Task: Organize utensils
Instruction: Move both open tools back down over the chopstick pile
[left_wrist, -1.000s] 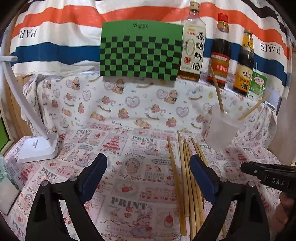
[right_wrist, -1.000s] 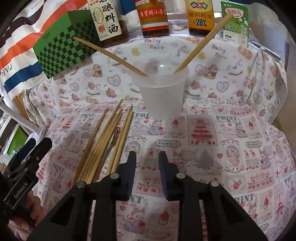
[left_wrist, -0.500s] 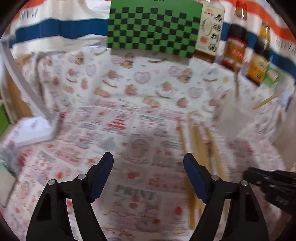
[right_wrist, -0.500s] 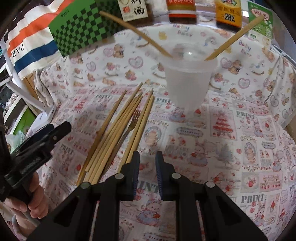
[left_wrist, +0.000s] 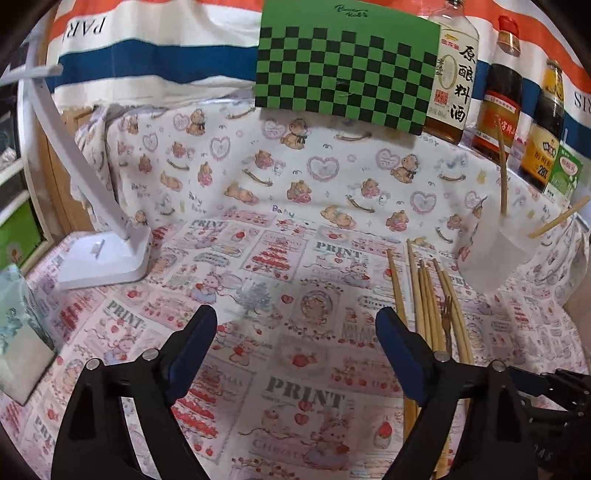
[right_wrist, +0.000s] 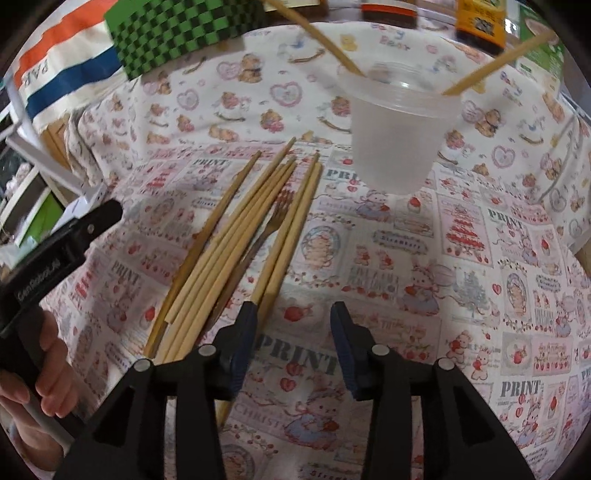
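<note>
In the left wrist view, your left gripper (left_wrist: 295, 347) had tilted back up after a brief dip toward the cloth, so the checkered board (left_wrist: 347, 70) and bottles showed again. Its jaws were opening wide with nothing between them, over bare tablecloth (left_wrist: 258, 258); the bundle of chopsticks (left_wrist: 428, 310) lay just beside its right finger, untouched. That hand seemed to be only waiting, angled moderately downward.

In the right wrist view, your right gripper (right_wrist: 291, 339) had come lower and closer to the pile than a second ago, and its jaws, nearly together before, were opening, empty. The left fingertip (right_wrist: 248, 317) sat at the near ends of the rightmost chopsticks (right_wrist: 295, 218), with a fork (right_wrist: 273, 221) lying among them. The plastic cup (right_wrist: 395, 129) stood beyond, already holding two chopsticks. I judged you were lining up for the next pick. The gripper pointed steeply down, slightly rolled.
</note>
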